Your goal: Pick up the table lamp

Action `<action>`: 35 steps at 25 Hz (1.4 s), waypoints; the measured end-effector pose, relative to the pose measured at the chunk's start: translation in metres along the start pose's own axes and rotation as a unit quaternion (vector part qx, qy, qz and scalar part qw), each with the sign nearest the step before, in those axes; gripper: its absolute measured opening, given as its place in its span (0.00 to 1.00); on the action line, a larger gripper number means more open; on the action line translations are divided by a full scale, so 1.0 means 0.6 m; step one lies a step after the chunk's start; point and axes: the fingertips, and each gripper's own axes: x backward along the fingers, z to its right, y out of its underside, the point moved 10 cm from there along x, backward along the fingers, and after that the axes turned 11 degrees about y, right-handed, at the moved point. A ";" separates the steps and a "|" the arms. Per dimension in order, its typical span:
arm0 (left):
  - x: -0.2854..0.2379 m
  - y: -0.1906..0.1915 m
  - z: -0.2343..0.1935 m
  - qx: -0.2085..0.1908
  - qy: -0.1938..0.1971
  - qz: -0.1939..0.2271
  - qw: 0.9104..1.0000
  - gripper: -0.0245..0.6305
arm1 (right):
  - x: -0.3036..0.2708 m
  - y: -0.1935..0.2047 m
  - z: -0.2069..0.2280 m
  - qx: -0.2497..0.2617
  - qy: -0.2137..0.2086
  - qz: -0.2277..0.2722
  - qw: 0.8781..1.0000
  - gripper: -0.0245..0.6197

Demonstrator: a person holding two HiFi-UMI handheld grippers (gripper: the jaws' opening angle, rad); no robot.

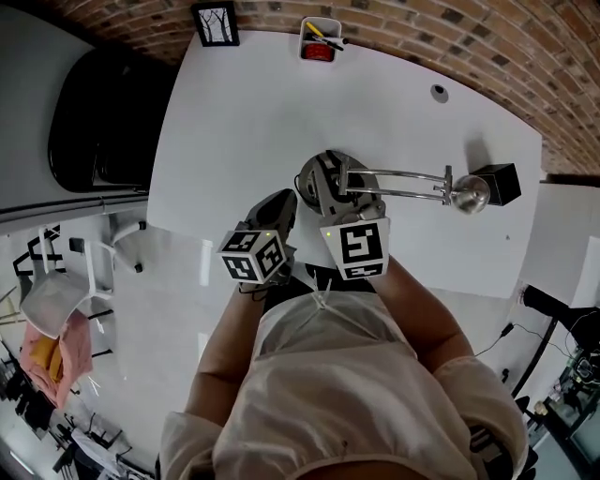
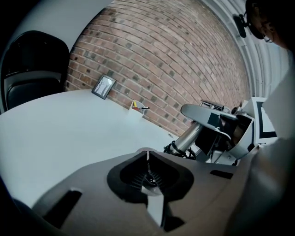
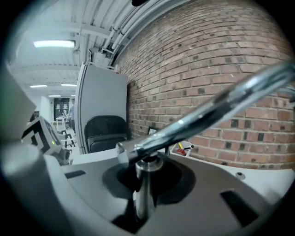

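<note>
The table lamp (image 1: 405,184) is chrome, with a round base (image 1: 317,169) near the front of the white table (image 1: 244,112). Its arm reaches right to a shiny head (image 1: 470,194). My right gripper (image 1: 330,193) is shut on the lamp's upright post (image 3: 144,193), which fills the gap between the jaws; the arm (image 3: 216,108) slants up to the right. My left gripper (image 1: 281,202) is just left of the base, shut and empty, its jaws meeting at the tips (image 2: 147,157). The left gripper view shows the lamp's post (image 2: 188,137) to the right, apart from that gripper.
A black cube (image 1: 502,183) sits beside the lamp head. At the back edge stand a framed picture (image 1: 216,23) and a white pen holder (image 1: 320,39). A cable hole (image 1: 439,92) lies at the back right. A black chair (image 1: 103,122) stands to the left of the table.
</note>
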 end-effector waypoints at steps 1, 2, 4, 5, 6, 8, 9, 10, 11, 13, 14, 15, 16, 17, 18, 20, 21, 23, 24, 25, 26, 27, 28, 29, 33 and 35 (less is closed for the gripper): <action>-0.002 0.002 -0.004 0.007 0.000 -0.002 1.000 0.07 | -0.001 -0.001 -0.001 0.002 -0.001 -0.002 1.000 0.14; -0.005 0.004 -0.006 0.013 0.000 -0.003 1.000 0.07 | -0.002 -0.002 -0.002 0.005 -0.002 -0.004 1.000 0.14; -0.011 0.009 -0.010 0.025 0.003 -0.005 1.000 0.07 | -0.002 -0.003 -0.002 0.010 -0.002 -0.008 1.000 0.14; -0.013 0.011 -0.012 0.029 0.003 -0.007 1.000 0.07 | -0.003 -0.003 -0.002 0.012 -0.002 -0.011 1.000 0.14; -0.016 0.014 -0.013 0.033 0.004 -0.008 0.999 0.07 | -0.003 -0.003 -0.001 0.014 -0.003 -0.015 1.000 0.14; -0.019 0.018 -0.015 0.042 0.004 -0.011 0.999 0.07 | -0.002 -0.004 0.000 0.016 -0.003 -0.023 1.000 0.13; -0.020 0.020 -0.015 0.046 0.005 -0.013 0.999 0.07 | -0.001 -0.004 0.001 0.016 -0.002 -0.027 1.000 0.13; -0.021 0.022 -0.016 0.050 0.005 -0.015 0.999 0.07 | 0.000 -0.005 0.003 0.016 -0.001 -0.030 0.999 0.13; -0.023 0.024 -0.017 0.053 0.005 -0.019 0.998 0.07 | 0.002 -0.006 0.004 0.015 0.001 -0.033 0.999 0.13; -0.025 0.028 -0.021 0.058 0.003 -0.025 0.998 0.08 | 0.006 -0.008 0.007 0.015 0.006 -0.041 0.999 0.13; -0.026 0.029 -0.023 0.060 0.003 -0.027 0.998 0.09 | 0.008 -0.009 0.007 0.016 0.008 -0.045 0.999 0.13; -0.027 0.029 -0.024 0.061 0.005 -0.031 0.998 0.14 | 0.010 -0.010 0.008 0.017 0.009 -0.050 0.999 0.13; -0.030 0.030 -0.026 0.063 0.008 -0.034 0.997 0.23 | 0.011 -0.011 0.009 0.017 0.010 -0.054 0.998 0.13; -0.033 0.031 -0.026 0.064 0.011 -0.038 0.997 0.29 | 0.013 -0.011 0.011 0.017 0.011 -0.057 0.998 0.13; -0.037 0.032 -0.027 0.064 0.013 -0.041 0.997 0.30 | 0.016 -0.011 0.013 0.016 0.012 -0.059 0.998 0.13; -0.046 0.035 -0.028 0.062 0.016 -0.049 0.997 0.33 | 0.020 -0.011 0.018 0.012 0.015 -0.065 0.998 0.13; -0.051 0.038 -0.030 0.061 0.016 -0.054 0.997 0.35 | 0.021 -0.011 0.019 0.008 0.016 -0.068 0.998 0.13; -0.062 0.045 -0.036 0.058 0.016 -0.066 0.996 0.36 | 0.025 -0.014 0.020 0.003 0.016 -0.071 0.997 0.13; -0.067 0.049 -0.040 0.058 0.019 -0.072 0.996 0.36 | 0.027 -0.015 0.020 0.002 0.015 -0.072 0.997 0.13; -0.071 0.054 -0.042 0.060 0.024 -0.078 0.995 0.36 | 0.029 -0.017 0.018 0.003 0.012 -0.071 0.997 0.13; -0.075 0.058 -0.043 0.065 0.031 -0.080 0.994 0.36 | 0.031 -0.019 0.017 0.003 0.010 -0.070 0.997 0.13; -0.078 0.061 -0.044 0.075 0.038 -0.078 0.993 0.36 | 0.033 -0.021 0.017 0.006 0.008 -0.069 0.998 0.13; -0.080 0.062 -0.045 0.089 0.045 -0.073 0.992 0.36 | 0.034 -0.023 0.017 0.009 0.006 -0.067 0.998 0.13; -0.083 0.063 -0.045 0.103 0.051 -0.068 0.991 0.36 | 0.034 -0.026 0.017 0.012 0.006 -0.066 0.998 0.13; -0.091 0.056 -0.042 0.129 0.063 -0.054 0.988 0.36 | 0.036 -0.038 0.020 0.023 0.006 -0.058 0.998 0.13; -0.094 0.047 -0.035 0.130 0.069 -0.048 0.988 0.36 | 0.038 -0.048 0.027 0.026 0.007 -0.053 0.998 0.13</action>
